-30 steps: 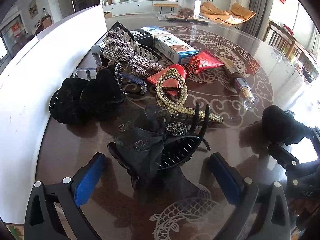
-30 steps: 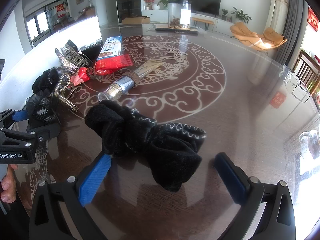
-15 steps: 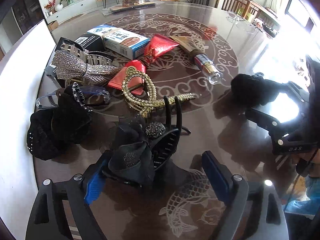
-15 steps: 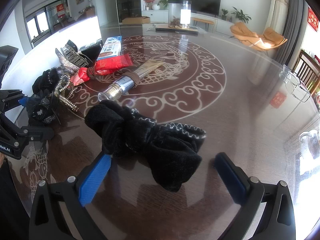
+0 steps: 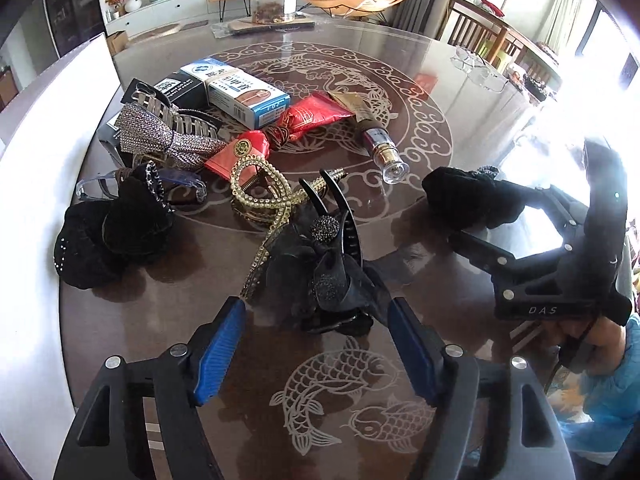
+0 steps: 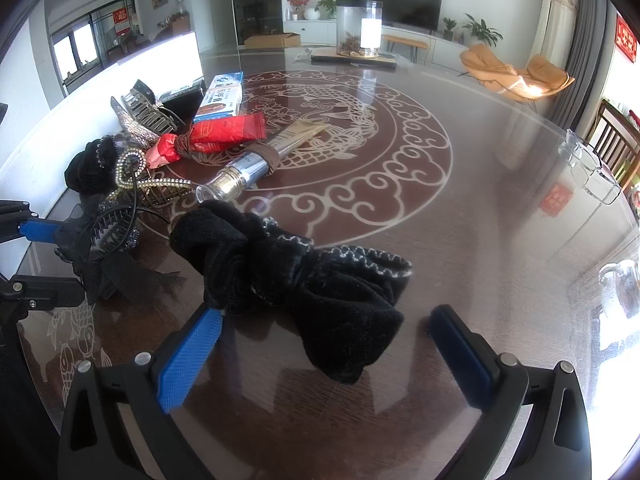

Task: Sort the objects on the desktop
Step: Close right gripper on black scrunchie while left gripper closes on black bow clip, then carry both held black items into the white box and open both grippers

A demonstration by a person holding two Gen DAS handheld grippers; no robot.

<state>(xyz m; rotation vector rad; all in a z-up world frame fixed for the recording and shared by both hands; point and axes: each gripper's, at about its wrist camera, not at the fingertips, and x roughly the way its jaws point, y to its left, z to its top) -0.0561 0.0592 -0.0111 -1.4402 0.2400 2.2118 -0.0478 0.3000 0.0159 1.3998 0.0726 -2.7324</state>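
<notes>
Two boxes, two red packets, one tube.

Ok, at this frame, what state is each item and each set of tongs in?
Left tongs: open, straddling the claw clip.
Right tongs: open, around the velvet bow.
Black mesh-bow claw clip: lying on the table, ungripped.
Black velvet bow: lying flat, ungripped.
Silver tube: on its side, capped.
Blue-white box: closed, flat.

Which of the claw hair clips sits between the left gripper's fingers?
The black claw clip with the dark gauze bow; it lies between the open left gripper. The silver rhinestone-bow clip sits far back by the boxes.
</notes>
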